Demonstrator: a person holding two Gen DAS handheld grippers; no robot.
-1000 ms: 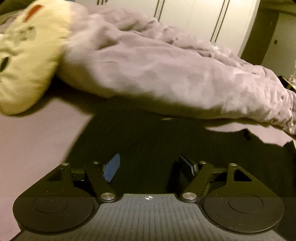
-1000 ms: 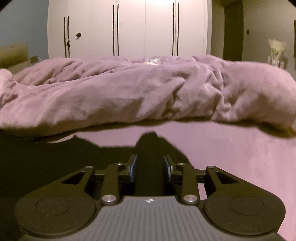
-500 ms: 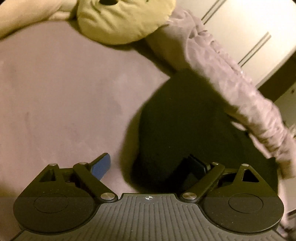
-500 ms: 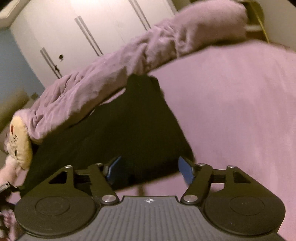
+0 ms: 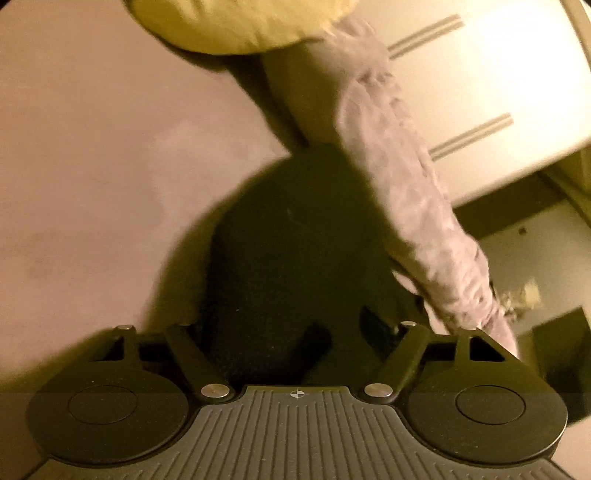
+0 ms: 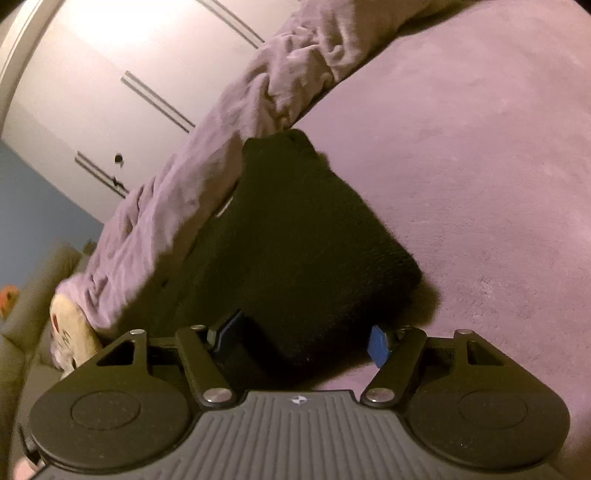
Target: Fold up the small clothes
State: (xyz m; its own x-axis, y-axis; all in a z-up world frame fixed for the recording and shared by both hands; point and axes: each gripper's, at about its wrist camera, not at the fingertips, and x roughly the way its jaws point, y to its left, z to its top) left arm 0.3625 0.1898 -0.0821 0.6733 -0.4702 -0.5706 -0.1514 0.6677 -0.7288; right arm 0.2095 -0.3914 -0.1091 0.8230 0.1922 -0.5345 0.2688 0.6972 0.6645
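A black garment (image 5: 295, 236) lies on the pink bed sheet (image 5: 92, 166); in the right wrist view it (image 6: 306, 229) shows as a folded dark slab. My left gripper (image 5: 295, 332) hovers over its near edge with jaws wide apart; the fingertips are lost against the dark cloth. My right gripper (image 6: 303, 336) is open, its blue pads (image 6: 378, 345) either side of the garment's near corner, holding nothing.
A crumpled lilac duvet (image 6: 221, 140) runs along the far side of the garment, also in the left wrist view (image 5: 406, 177). A yellow plush pillow (image 5: 240, 26) lies beyond it. White wardrobe doors (image 6: 129, 74) stand behind the bed.
The right gripper let go of the black garment and opened. Both grippers swung round and tilted, and the left moved in over the garment's edge.
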